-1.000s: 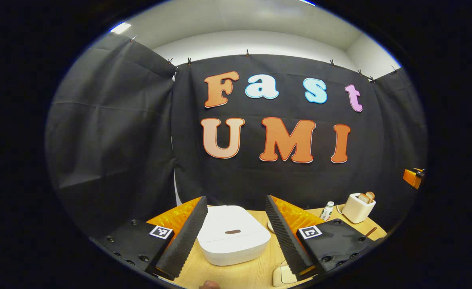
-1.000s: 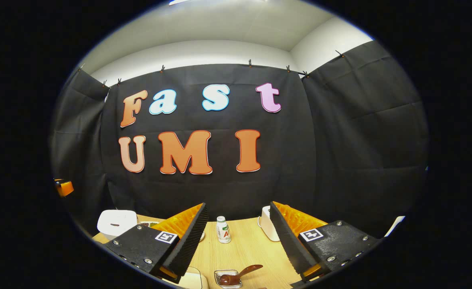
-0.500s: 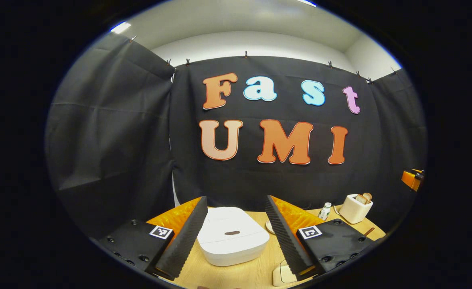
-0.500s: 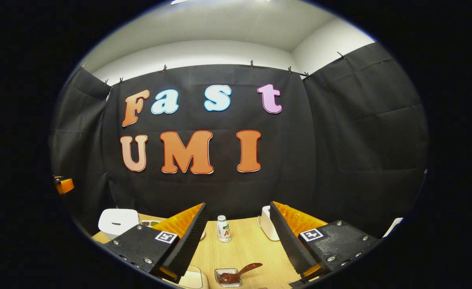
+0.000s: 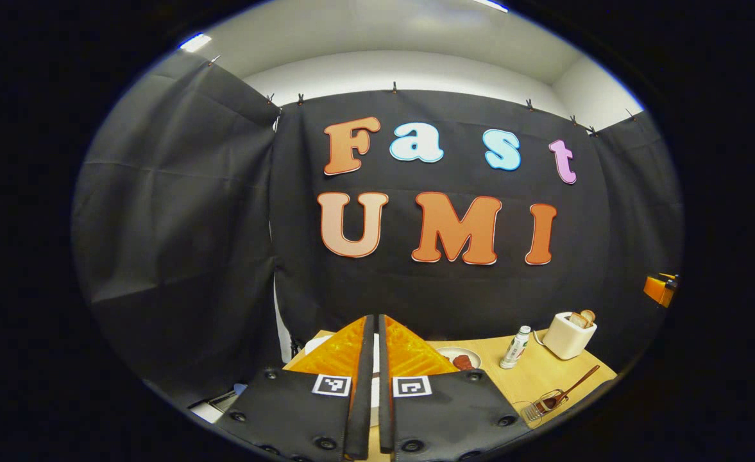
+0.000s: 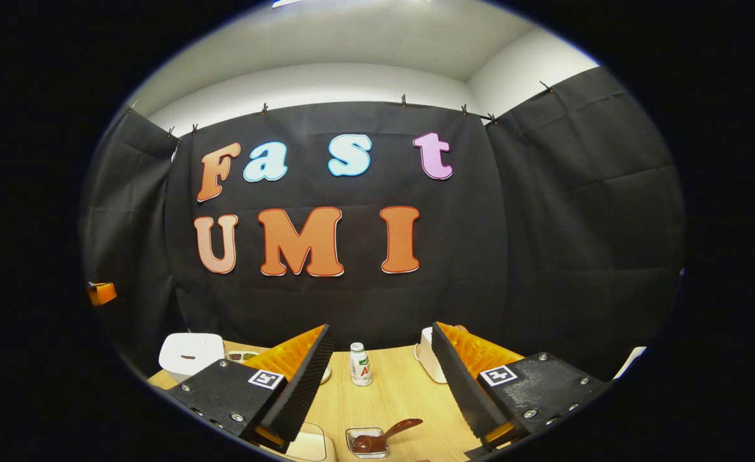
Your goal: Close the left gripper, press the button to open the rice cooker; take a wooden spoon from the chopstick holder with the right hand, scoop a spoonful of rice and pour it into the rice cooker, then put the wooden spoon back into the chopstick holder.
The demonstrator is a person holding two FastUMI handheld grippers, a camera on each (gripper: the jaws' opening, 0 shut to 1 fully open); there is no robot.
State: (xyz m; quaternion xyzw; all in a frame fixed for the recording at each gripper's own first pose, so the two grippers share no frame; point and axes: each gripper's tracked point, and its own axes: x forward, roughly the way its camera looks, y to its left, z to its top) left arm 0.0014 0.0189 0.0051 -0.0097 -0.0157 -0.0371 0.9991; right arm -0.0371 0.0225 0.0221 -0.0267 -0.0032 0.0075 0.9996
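My left gripper [image 5: 373, 319] is shut with nothing between its fingers, and it hides most of the white rice cooker [image 5: 318, 343] just behind it. In the right gripper view the rice cooker [image 6: 191, 353] sits closed at the table's far left. The wooden spoon [image 6: 387, 435] lies with its bowl in a small clear holder [image 6: 365, 444] near the front edge, below my open right gripper [image 6: 380, 330]. In the left gripper view the spoon [image 5: 569, 388] leans in that holder [image 5: 537, 410] at the right.
A small white bottle [image 6: 359, 364] stands mid-table, and a white toaster [image 5: 569, 333] with bread is at the back right. A plate [image 5: 457, 356] with food sits beside the cooker. A cream container [image 6: 310, 448] lies at the front edge of the wooden table [image 6: 396, 391].
My left gripper has gone from open to shut, and its fingers now cover the rice cooker. The right gripper has barely moved and stays open.
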